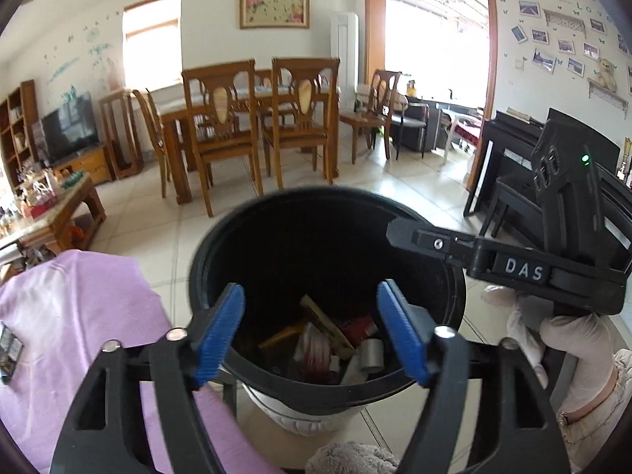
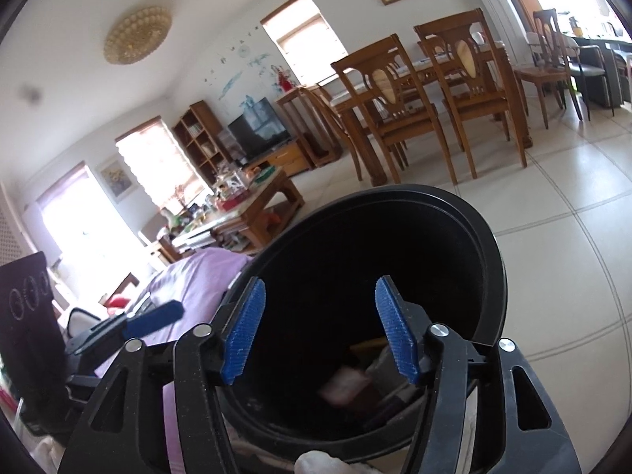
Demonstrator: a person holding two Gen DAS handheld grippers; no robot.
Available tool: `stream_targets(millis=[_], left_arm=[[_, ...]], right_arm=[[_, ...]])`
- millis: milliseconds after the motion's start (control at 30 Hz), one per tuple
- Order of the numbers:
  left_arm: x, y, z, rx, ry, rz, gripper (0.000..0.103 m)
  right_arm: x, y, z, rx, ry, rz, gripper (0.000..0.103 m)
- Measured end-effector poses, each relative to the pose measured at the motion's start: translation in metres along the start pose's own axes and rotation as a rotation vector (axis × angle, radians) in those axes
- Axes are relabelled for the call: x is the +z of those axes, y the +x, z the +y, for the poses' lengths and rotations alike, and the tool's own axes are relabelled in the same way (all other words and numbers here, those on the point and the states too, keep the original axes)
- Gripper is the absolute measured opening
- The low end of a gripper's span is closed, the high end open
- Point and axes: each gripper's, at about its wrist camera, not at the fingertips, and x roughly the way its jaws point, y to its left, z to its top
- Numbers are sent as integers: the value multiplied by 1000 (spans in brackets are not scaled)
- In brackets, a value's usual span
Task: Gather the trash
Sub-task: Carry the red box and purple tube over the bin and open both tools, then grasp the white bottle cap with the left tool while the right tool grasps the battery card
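A round black trash bin (image 1: 221, 237) stands on the tiled floor, and it also shows in the right wrist view (image 2: 489, 252). Several pieces of trash (image 1: 328, 339) lie at its bottom: cartons, wrappers and a small grey can (image 1: 372, 354). My left gripper (image 1: 310, 316) is open and empty, its blue pads over the bin's near rim. My right gripper (image 2: 320, 328) is open and empty above the bin's mouth. In the left wrist view the right gripper (image 1: 399, 233) reaches in from the right over the rim, held by a gloved hand (image 1: 568, 339).
A purple cloth (image 1: 79, 316) covers a surface left of the bin, with a small dark packet (image 1: 8, 349) at its edge. A cluttered coffee table (image 1: 51, 205), dining chairs (image 1: 221, 130) and a black piano (image 1: 509, 166) stand farther off on the tiled floor.
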Motion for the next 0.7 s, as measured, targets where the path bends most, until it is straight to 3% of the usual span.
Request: stream_targets(millis=[133,167,200,233,467,700], left_arm=[[-4,-15,10,19,-6,-3,73],[-6,-19,13,26,-11,-1,79],[-9,-24,17,38,-19,-4,85],[-11,-30,21,51,-24,-11,86],[-35,-67,79,148,-128,-24,86],[-62,-113,160,271,-276,-51,86]], right_arm=[[1,3,12,39,22,9,92],[0,4,16,46,27,11,96],[1,5,20,49,27,11,96],[1,7,27,50,20,14,96],[0,27,82,34,-96,45,96],[-10,63,164,89,-214,91,96]])
